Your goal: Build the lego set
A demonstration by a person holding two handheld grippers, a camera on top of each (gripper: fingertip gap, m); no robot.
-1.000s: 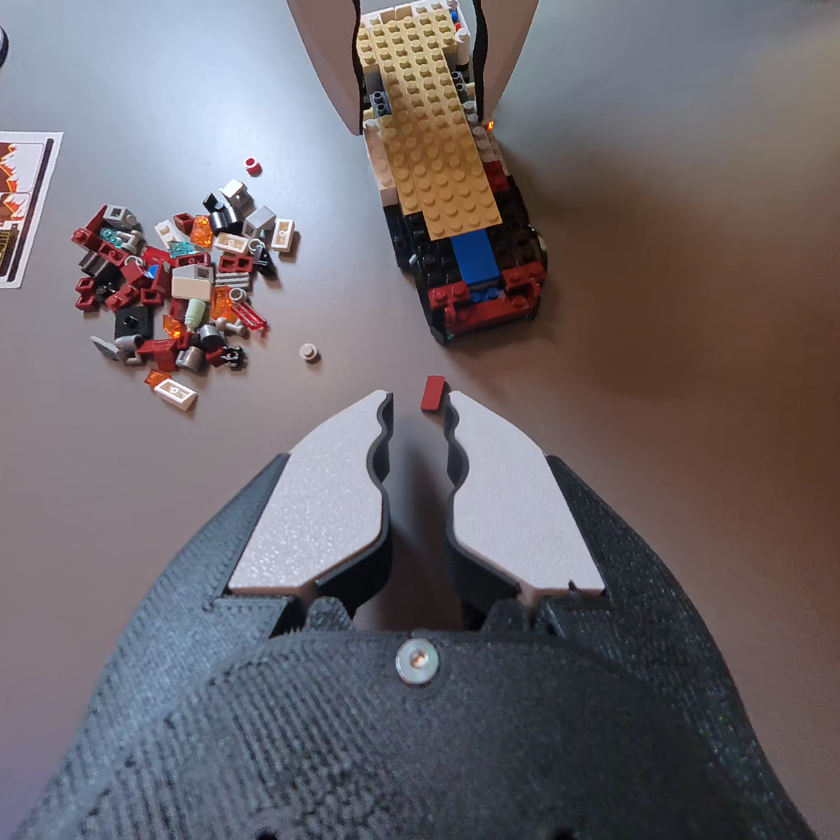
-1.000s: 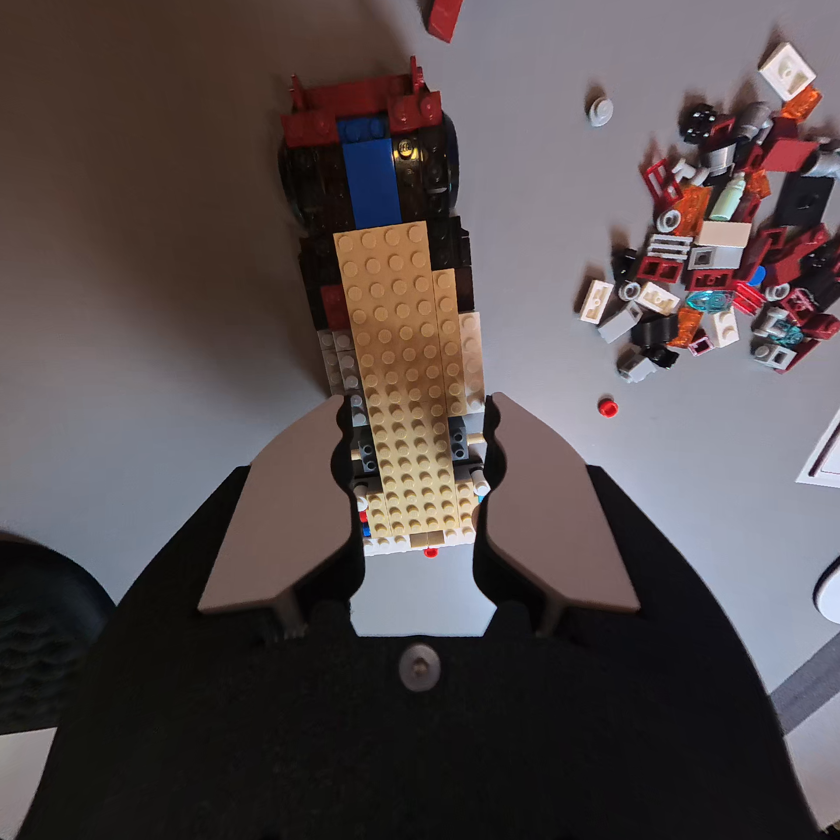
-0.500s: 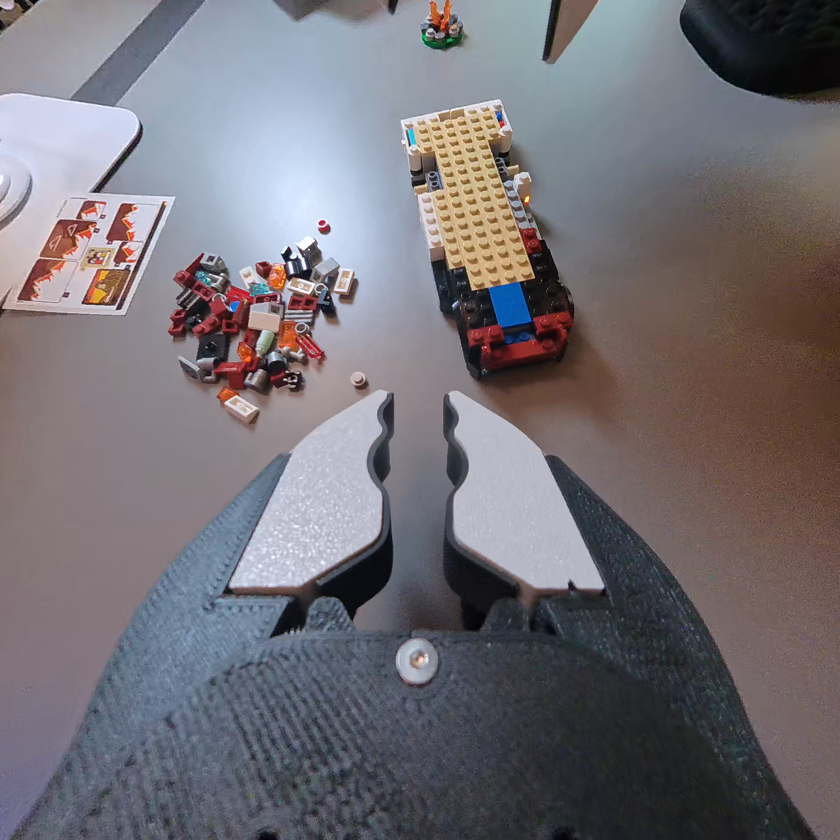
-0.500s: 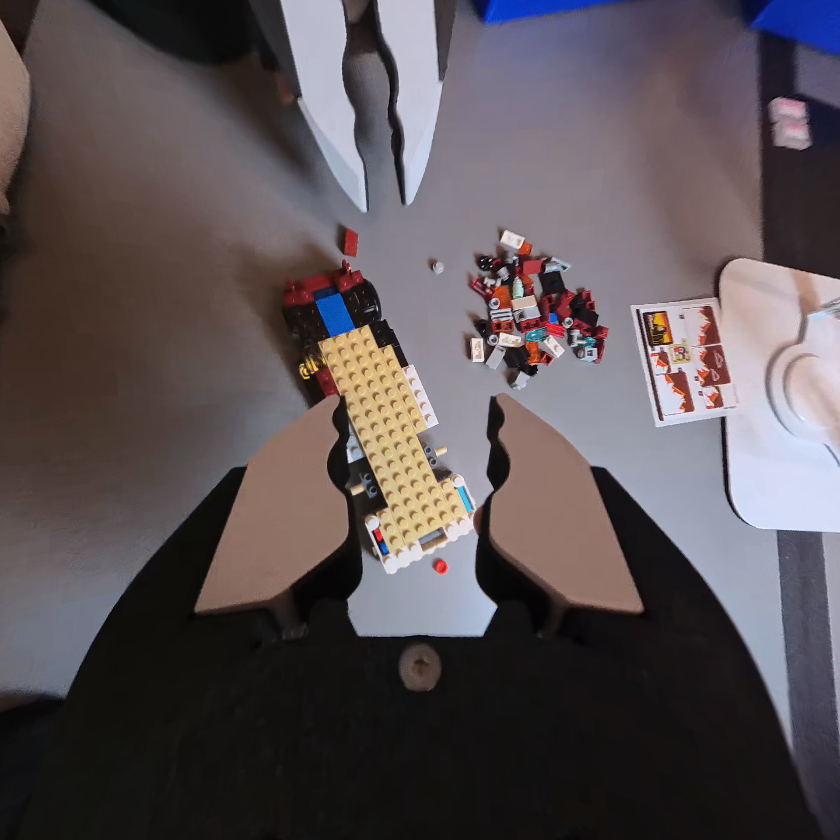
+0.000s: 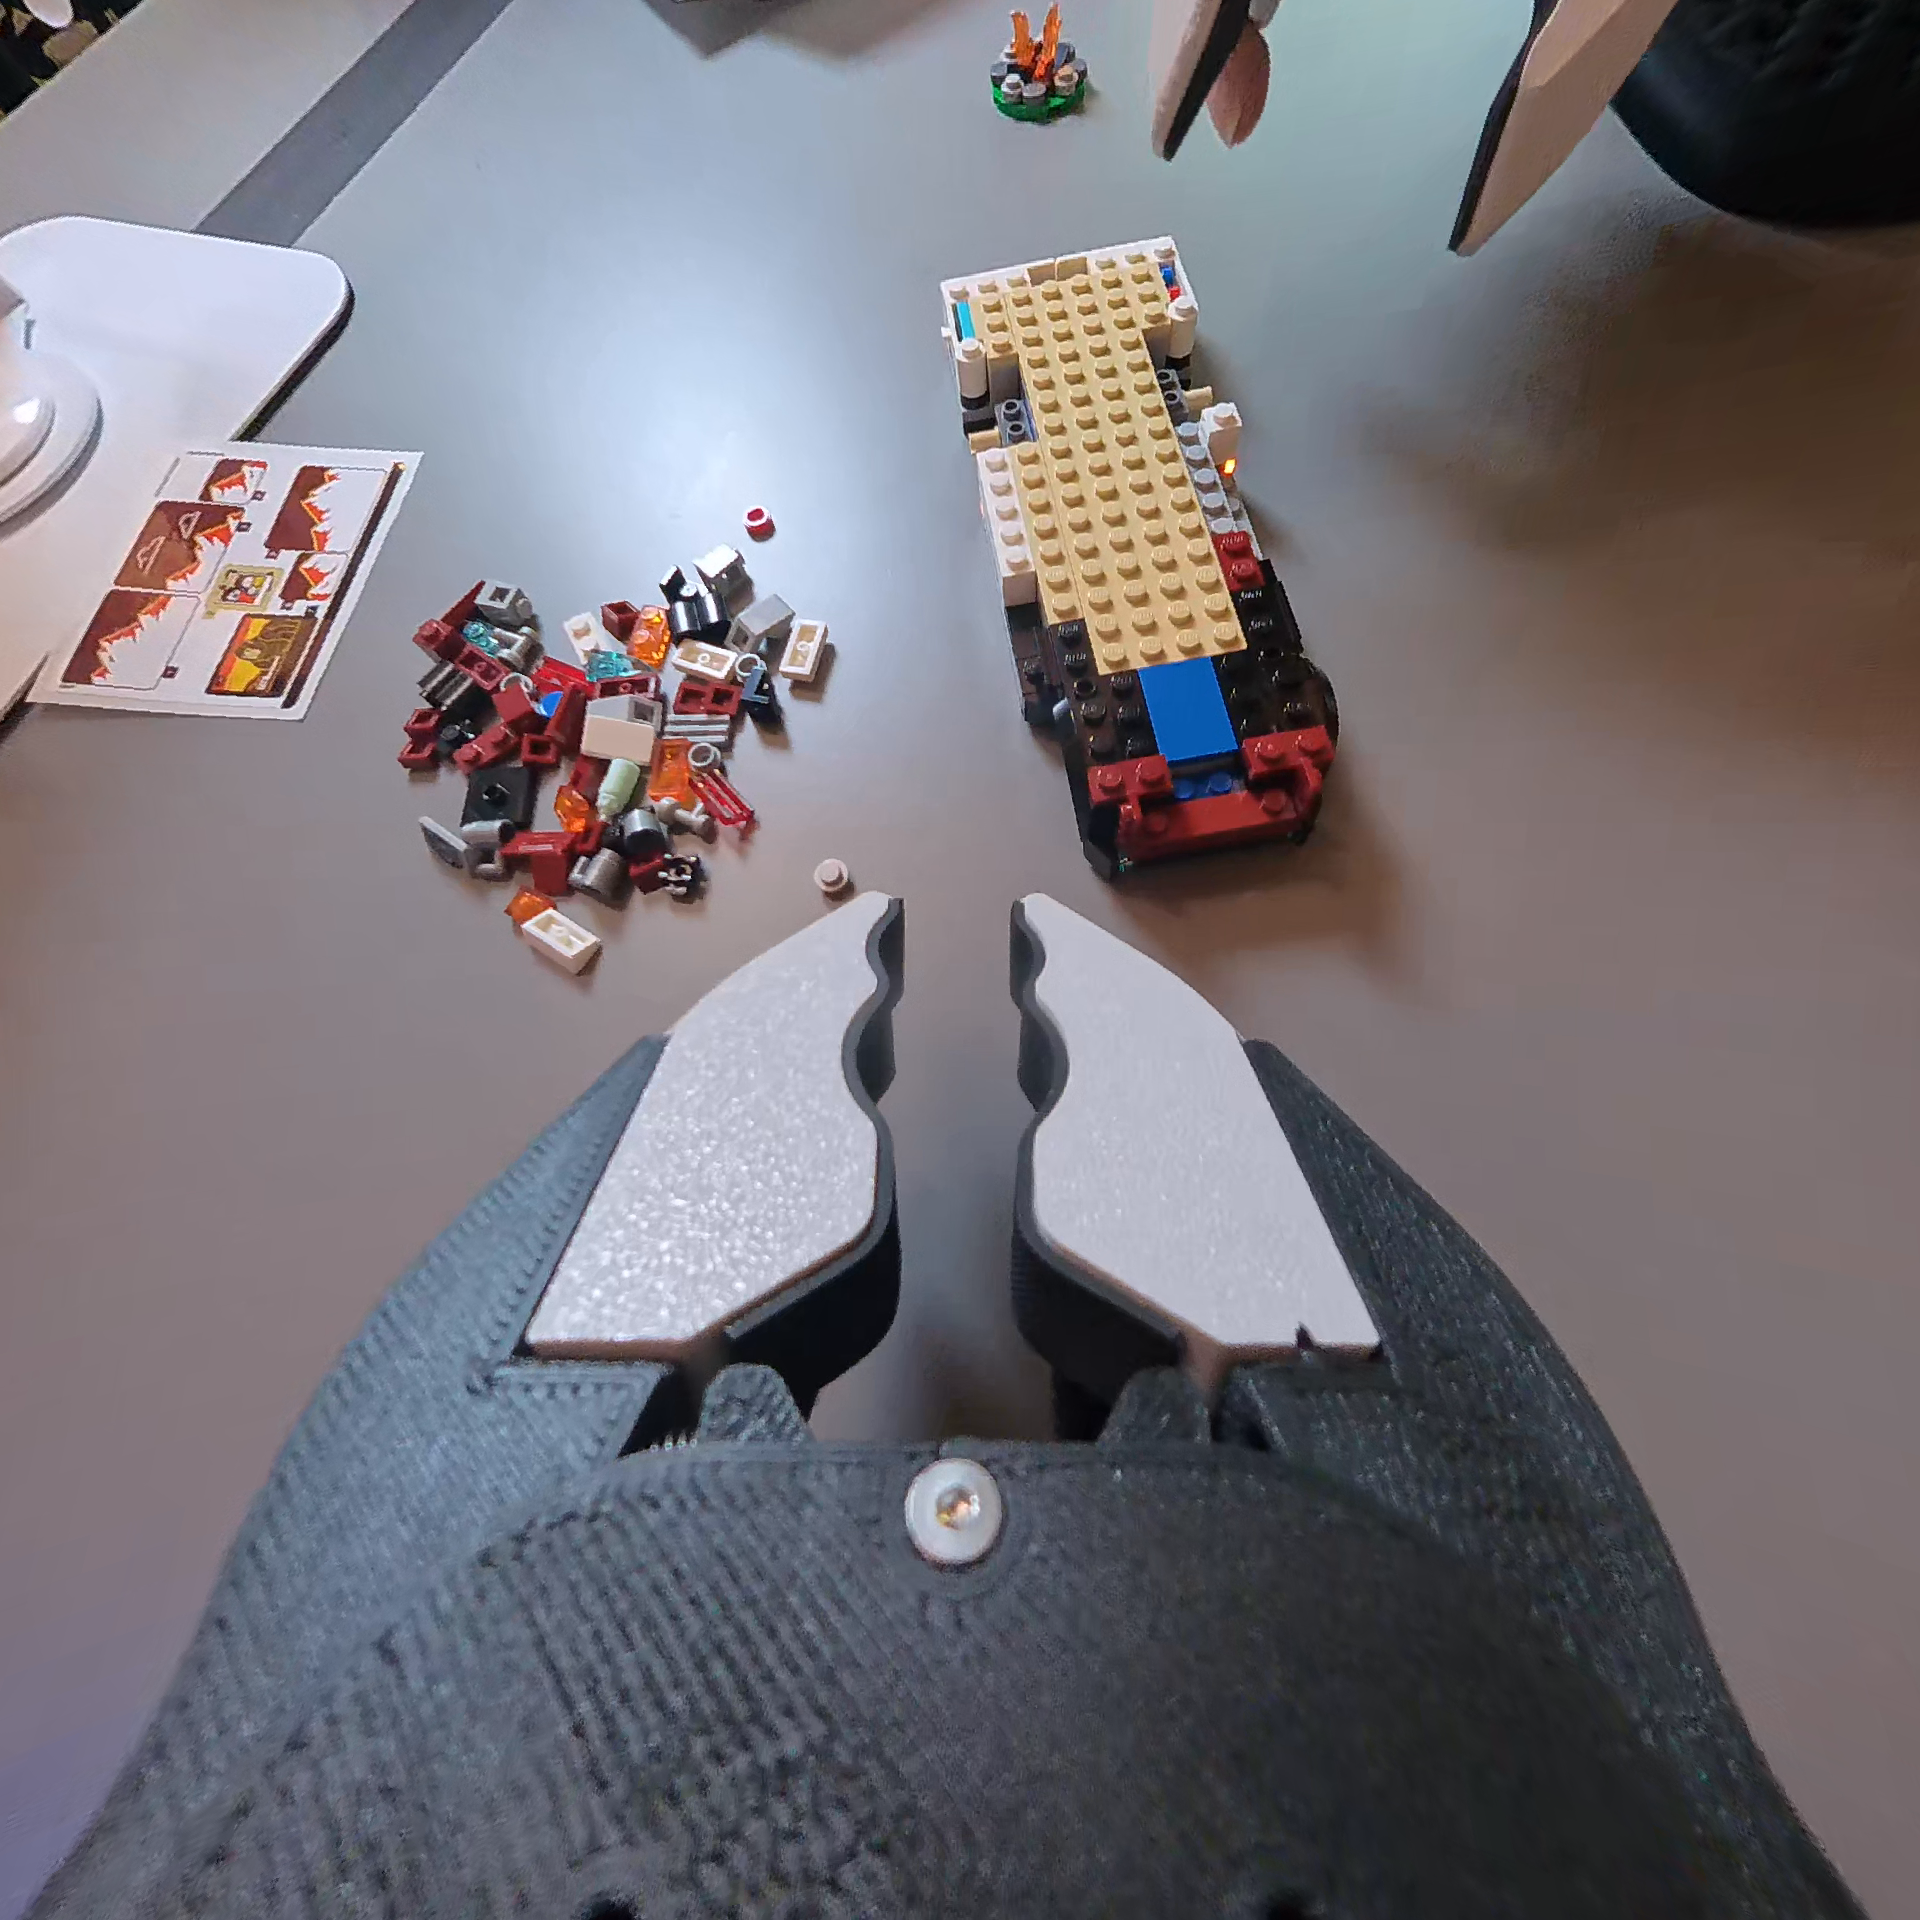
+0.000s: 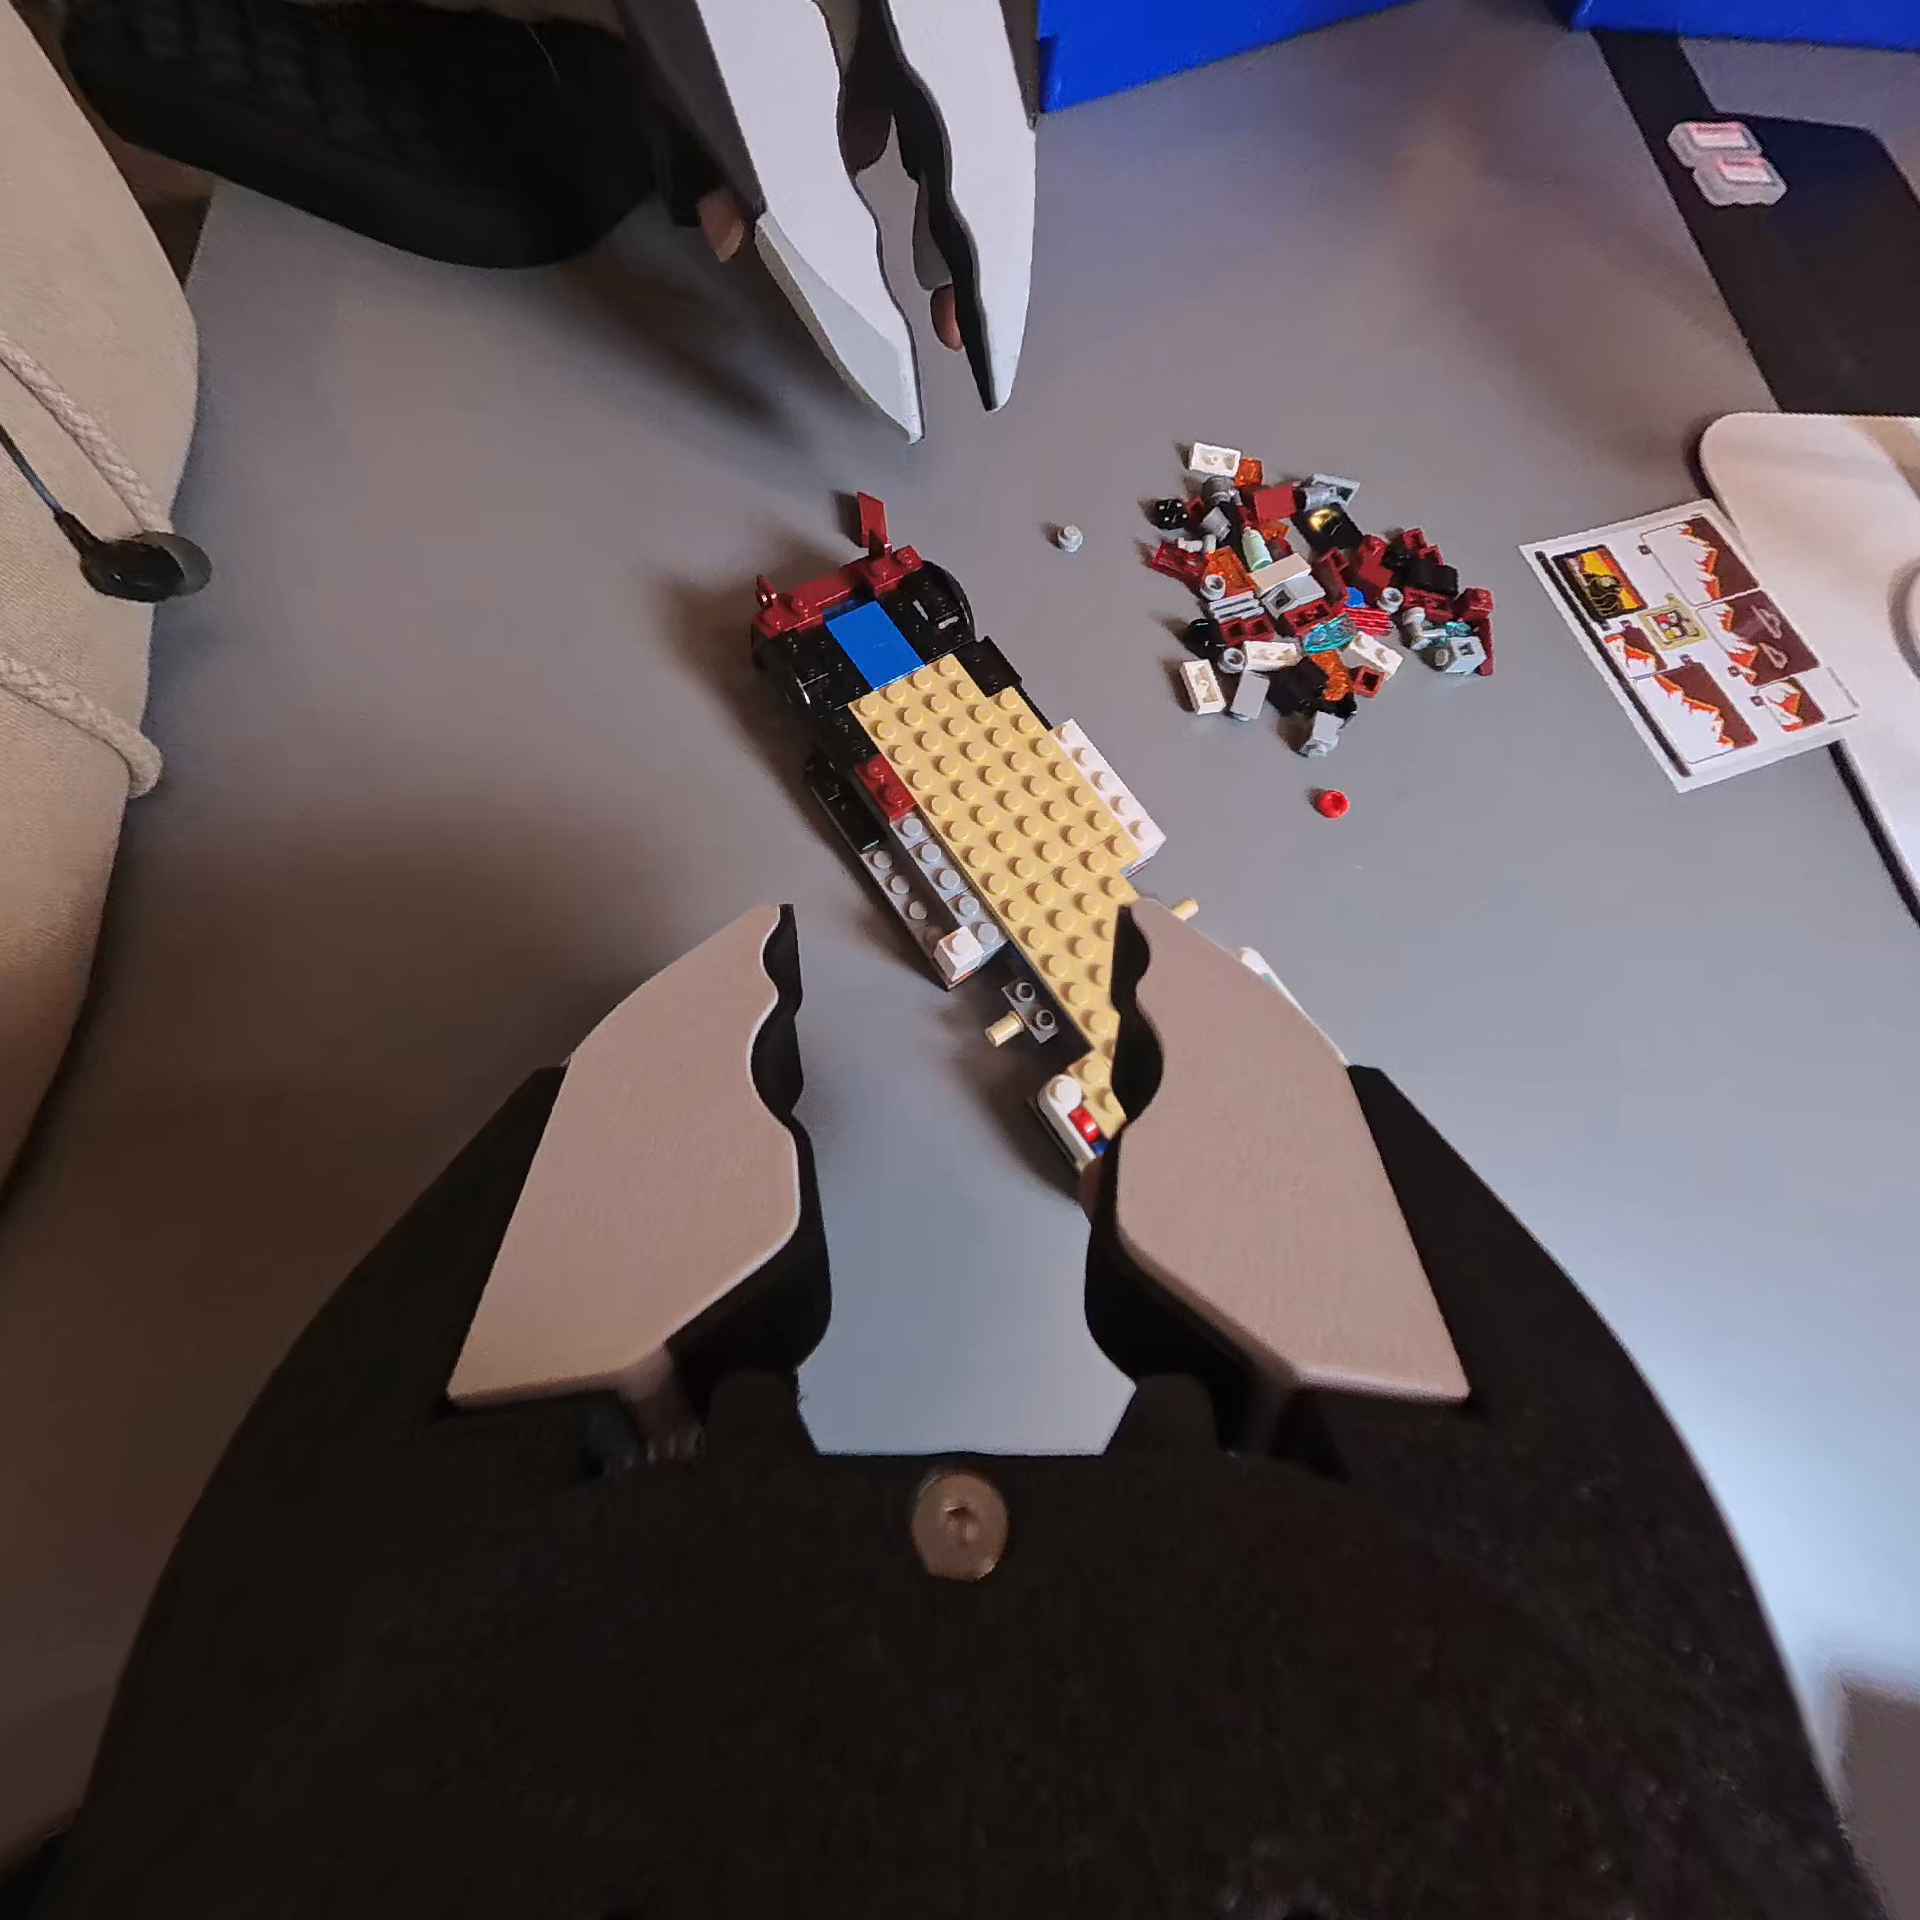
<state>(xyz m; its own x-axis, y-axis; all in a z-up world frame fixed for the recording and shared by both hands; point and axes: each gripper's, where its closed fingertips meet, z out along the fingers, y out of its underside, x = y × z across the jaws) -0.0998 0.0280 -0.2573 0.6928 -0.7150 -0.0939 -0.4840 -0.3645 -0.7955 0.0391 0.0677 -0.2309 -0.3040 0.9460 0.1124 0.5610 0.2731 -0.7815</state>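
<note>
A long brick vehicle [image 5: 1132, 551] with a tan studded deck, blue tile and dark red front lies on the grey table [image 5: 1558, 935]. My left gripper [image 5: 956, 906] is open and empty, above the table just short of the vehicle's red front. A grey round stud [image 5: 831, 875] lies by its left fingertip. In the right wrist view the left gripper [image 6: 951, 416] hangs over a small dark red tile [image 6: 871, 516] in front of the vehicle [image 6: 987, 790]. My right gripper [image 6: 958, 914] is open and empty over the vehicle's rear. Its right finger [image 6: 1247, 1143] hides the rear corner.
A pile of several loose bricks [image 5: 603, 727] lies left of the vehicle, with a red stud [image 5: 760, 520] beyond it. A sticker sheet [image 5: 229, 582] and a white stand base [image 5: 156, 312] lie at the far left. A small campfire model [image 5: 1039, 78] stands at the back. Tip to tip, the grippers are about 15 cm apart. To reach the grey round stud [image 5: 831, 875] in a straight line is about 5 cm for my left fingers, about 15 cm for my right. Look for it in the right wrist view [image 6: 1074, 548] too.
Both grippers have drawn up and back from the vehicle. The right jaws, which stood on either side of its rear, are now clear of it. The vehicle now lies askew in the right wrist view.
</note>
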